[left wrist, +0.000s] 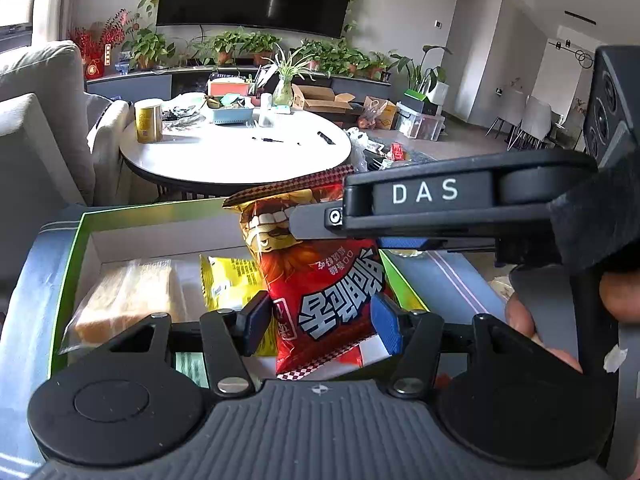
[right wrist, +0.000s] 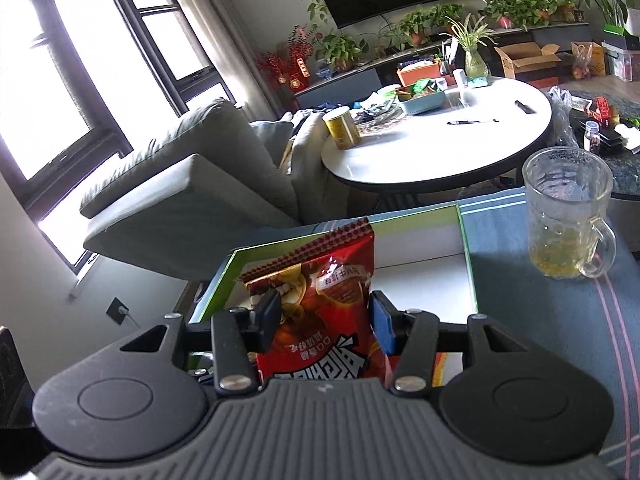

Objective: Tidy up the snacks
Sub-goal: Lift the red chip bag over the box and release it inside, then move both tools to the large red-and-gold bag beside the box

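Observation:
A red snack bag [left wrist: 320, 280] with white lettering hangs upright over an open box with a green rim [left wrist: 80, 240]. My left gripper [left wrist: 320, 326] is shut on the bag's lower half. Reaching in from the right, my right gripper [left wrist: 312, 220] pinches the bag near its crimped top. In the right wrist view the same red bag [right wrist: 320, 280] sits between the pads of my right gripper [right wrist: 326, 322], above the box [right wrist: 466, 240]. Inside the box lie a clear-wrapped bread [left wrist: 124, 300] and a yellow packet [left wrist: 232, 280].
The box rests on a blue striped cloth [right wrist: 560, 340]. A glass mug [right wrist: 568, 216] with a little yellow liquid stands to the box's right. Beyond are a round white table [left wrist: 232, 156] with a yellow tin [left wrist: 148, 120] and clutter, and a grey sofa [right wrist: 192, 184].

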Demonstrator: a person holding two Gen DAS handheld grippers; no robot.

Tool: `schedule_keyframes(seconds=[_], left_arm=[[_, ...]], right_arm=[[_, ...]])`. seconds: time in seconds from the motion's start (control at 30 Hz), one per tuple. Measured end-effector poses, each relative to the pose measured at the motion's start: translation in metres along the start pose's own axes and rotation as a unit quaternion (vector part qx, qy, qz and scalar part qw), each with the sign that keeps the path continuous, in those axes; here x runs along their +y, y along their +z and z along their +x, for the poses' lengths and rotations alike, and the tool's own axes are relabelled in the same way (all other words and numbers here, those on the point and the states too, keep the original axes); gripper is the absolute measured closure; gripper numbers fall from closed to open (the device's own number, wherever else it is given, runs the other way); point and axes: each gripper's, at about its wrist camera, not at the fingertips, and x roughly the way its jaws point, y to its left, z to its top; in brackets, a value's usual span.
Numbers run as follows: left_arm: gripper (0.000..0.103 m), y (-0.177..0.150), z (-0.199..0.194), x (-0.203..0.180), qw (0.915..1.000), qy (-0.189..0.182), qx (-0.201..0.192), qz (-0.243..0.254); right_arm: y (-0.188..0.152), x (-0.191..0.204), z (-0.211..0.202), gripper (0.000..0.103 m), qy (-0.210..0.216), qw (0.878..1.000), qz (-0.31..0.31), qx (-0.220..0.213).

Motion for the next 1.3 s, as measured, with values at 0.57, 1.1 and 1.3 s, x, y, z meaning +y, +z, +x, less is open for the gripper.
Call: schedule_keyframes(seconds=[0.57, 1.1, 1.3], left_arm=[[0.051, 0.014, 0.030, 0.008, 0.9995, 0.029, 0.010, -0.002], [0.051, 0.005, -0.001, 0.009, 0.9995, 0.031, -0.005, 0.009], [0.051, -0.003, -0.019, 0.009, 0.9994, 0.031, -0.012, 0.006]], right_arm=[[0.014, -0.018, 0.032, 0.052, -0.006, 1.000, 0.024, 0.007], [0.004, -0.019, 0.005, 0.042, -0.032, 0.999, 0.024, -0.012], [-0.006, -0.014, -0.009, 0.041, -0.036, 0.999, 0.014, -0.008]])
